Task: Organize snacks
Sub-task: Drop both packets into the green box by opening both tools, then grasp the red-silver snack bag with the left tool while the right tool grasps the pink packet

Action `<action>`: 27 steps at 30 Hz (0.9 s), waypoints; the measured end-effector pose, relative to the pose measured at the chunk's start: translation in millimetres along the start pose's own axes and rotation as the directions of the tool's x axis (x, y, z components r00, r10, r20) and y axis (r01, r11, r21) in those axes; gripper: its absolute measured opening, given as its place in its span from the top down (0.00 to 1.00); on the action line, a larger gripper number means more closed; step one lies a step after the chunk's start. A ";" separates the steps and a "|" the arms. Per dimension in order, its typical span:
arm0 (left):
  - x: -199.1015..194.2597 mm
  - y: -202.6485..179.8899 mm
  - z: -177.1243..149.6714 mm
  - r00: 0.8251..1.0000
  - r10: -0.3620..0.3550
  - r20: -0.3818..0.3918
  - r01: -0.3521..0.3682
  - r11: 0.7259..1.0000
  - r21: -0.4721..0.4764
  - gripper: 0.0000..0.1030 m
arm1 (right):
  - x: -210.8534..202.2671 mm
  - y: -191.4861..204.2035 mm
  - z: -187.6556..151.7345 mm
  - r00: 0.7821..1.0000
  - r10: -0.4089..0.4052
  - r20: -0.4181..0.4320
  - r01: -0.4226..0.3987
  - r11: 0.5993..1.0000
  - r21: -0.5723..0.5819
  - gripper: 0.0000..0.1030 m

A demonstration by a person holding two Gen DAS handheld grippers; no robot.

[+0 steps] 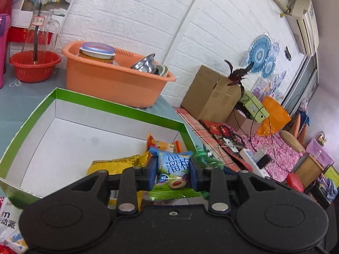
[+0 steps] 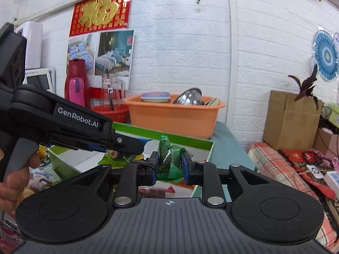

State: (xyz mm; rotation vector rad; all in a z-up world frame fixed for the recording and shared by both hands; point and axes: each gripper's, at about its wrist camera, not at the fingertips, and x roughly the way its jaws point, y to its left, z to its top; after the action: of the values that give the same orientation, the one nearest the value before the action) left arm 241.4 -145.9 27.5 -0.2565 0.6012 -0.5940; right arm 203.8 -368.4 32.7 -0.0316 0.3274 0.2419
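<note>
Behind everything you have a white brick-pattern wall (image 2: pixel 180 42) filling the top of both views, with a red and gold banner (image 2: pixel 101 10) and bedroom posters (image 2: pixel 106 53) at upper left of the right wrist view and an air conditioner (image 1: pixel 303 25) at upper right of the left wrist view. Your work surface is a pale blue-grey table top (image 1: pixel 23 97), and to its right runs a bench under checked and pink floral cloths (image 1: pixel 275 148), cluttered with cables and small boxes. A brown cardboard box (image 1: pixel 209 93) stands against the wall at centre right, and an orange plastic tub (image 1: pixel 110 80) holding a lidded jar and steel bowls sits at upper centre, with a red basket (image 1: pixel 34 65) beside it at left. Just in front of the tub lies the green-rimmed white box (image 1: pixel 63 139), with a yellow bag (image 1: pixel 114 165) and an orange packet (image 1: pixel 165 145) resting in its lower right corner. Your left gripper (image 1: pixel 173 170) is closed narrowly around a blue and green snack packet (image 1: pixel 174 167), held over that corner of the box. Your right gripper (image 2: pixel 169 166) is pinched on a crumpled green snack packet (image 2: pixel 169 160), lower centre of its view, above the box's near right edge, with the left gripper crossing in from the left.
</note>
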 end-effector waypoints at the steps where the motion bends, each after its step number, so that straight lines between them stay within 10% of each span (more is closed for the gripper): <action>1: 1.4 0.9 -1.5 1.000 0.007 -0.002 -0.007 1.000 0.004 0.05 | 5.1 1.1 -3.3 1.000 0.008 -0.016 -0.008 1.000 -0.011 0.56; 3: -3.3 2.2 -4.9 0.999 0.040 0.008 -0.040 0.999 -0.001 0.00 | 13.7 8.0 -10.7 0.997 -0.008 -0.081 0.003 0.998 -0.065 0.12; 5: -17.5 0.1 -8.1 0.996 0.064 0.059 -0.064 0.998 0.006 0.00 | 6.5 12.9 -14.5 0.996 -0.058 -0.070 0.051 0.994 -0.098 0.00; 27: -222.2 21.1 -97.4 0.985 0.141 0.103 -0.133 0.988 -0.077 0.00 | -130.9 67.4 4.6 0.978 0.196 0.078 -0.194 0.980 -0.033 0.00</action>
State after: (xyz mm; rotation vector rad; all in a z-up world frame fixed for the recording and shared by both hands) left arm 44.8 -3.0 42.4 -0.3080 0.5310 -0.4243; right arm 68.8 -332.8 79.8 -0.0141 0.2469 0.4409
